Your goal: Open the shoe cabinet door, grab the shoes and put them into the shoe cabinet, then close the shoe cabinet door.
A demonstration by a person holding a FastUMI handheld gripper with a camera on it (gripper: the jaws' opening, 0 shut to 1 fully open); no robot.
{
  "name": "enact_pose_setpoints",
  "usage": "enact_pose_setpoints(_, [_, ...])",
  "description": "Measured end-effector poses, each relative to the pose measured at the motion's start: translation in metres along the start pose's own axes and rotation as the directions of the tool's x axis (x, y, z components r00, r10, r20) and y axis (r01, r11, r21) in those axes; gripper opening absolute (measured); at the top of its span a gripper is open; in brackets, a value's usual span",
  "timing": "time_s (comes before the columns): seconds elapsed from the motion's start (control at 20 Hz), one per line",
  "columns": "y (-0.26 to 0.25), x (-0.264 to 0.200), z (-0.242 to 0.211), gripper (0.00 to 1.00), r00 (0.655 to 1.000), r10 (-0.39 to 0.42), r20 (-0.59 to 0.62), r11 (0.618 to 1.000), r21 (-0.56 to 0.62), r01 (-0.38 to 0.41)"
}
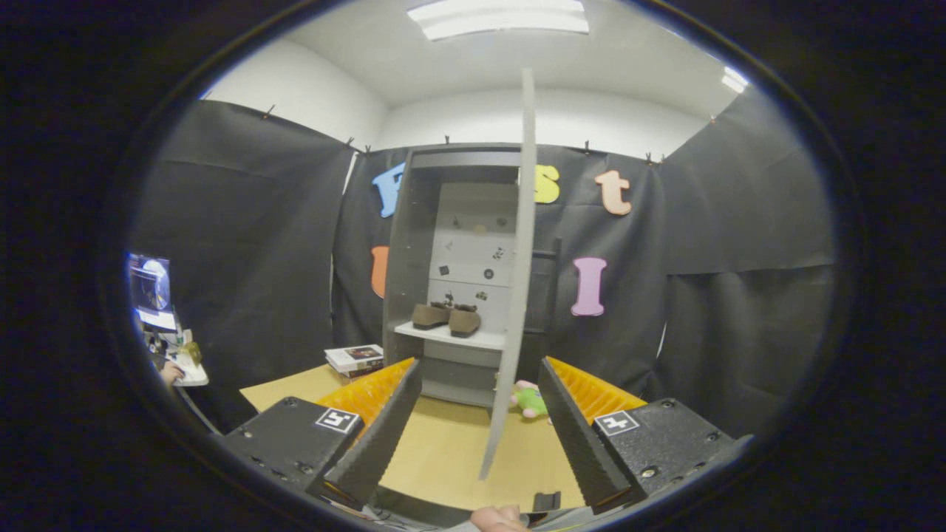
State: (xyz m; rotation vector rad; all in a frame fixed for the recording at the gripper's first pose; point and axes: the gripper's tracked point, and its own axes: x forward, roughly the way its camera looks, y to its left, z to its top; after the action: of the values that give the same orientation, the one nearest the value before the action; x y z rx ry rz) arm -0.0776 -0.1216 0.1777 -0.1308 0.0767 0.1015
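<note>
**Cabinet door edge-on between spread fingers, two shoes on the shelf**

We see the gripper (479, 436) held level and aimed straight at the shoe cabinet (414, 244), its two fingers (377, 436) spread wide and released, pressing on nothing. The shoe cabinet door (517, 281) stands swung out toward us, so that we look at its thin edge: a tall, pale, upright slab whose long axis runs vertically. Its lower end comes down between the fingers, nearer the right one, and touches neither. A fingertip of the person's hand (499, 519) shows just beneath the gripper.

Inside the open cabinet we count two brown shoes (447, 318), side by side on the white shelf (451, 336), close together. Their toes point out toward us and slightly to the left, so their long axes run front to back on the shelf.

The cabinet stands at the far end of a tan table (443, 451). On the table we count one small stack of books (356, 359) just left of the cabinet, beyond the left finger, and one green and pink plush toy (531, 399) lying beside the door's foot, just ahead of the right finger.
</note>
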Motion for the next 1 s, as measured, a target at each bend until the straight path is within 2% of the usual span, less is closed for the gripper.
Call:
enact_pose_setpoints(0.2, [-0.064, 0.004, 0.005, 1.00, 1.000, -0.013, -0.001, 0.999, -0.043, 0.013])
enact_pose_setpoints(0.45, [-0.140, 0.018, 0.016, 1.00, 1.000, 0.017, -0.007, 1.000, -0.022, -0.017])
enact_pose_setpoints(0.7, [-0.217, 0.058, 0.003, 1.00, 0.997, -0.029, -0.073, 0.997, -0.075, 0.023])
enact_pose_setpoints(0.85, [-0.240, 0.080, 0.002, 1.00, 0.996, -0.034, -0.079, 0.998, -0.051, 0.030])
enact_pose_setpoints(1.0, [-0.240, 0.095, -0.002, 1.00, 0.996, -0.017, -0.082, 1.000, -0.018, 0.015])
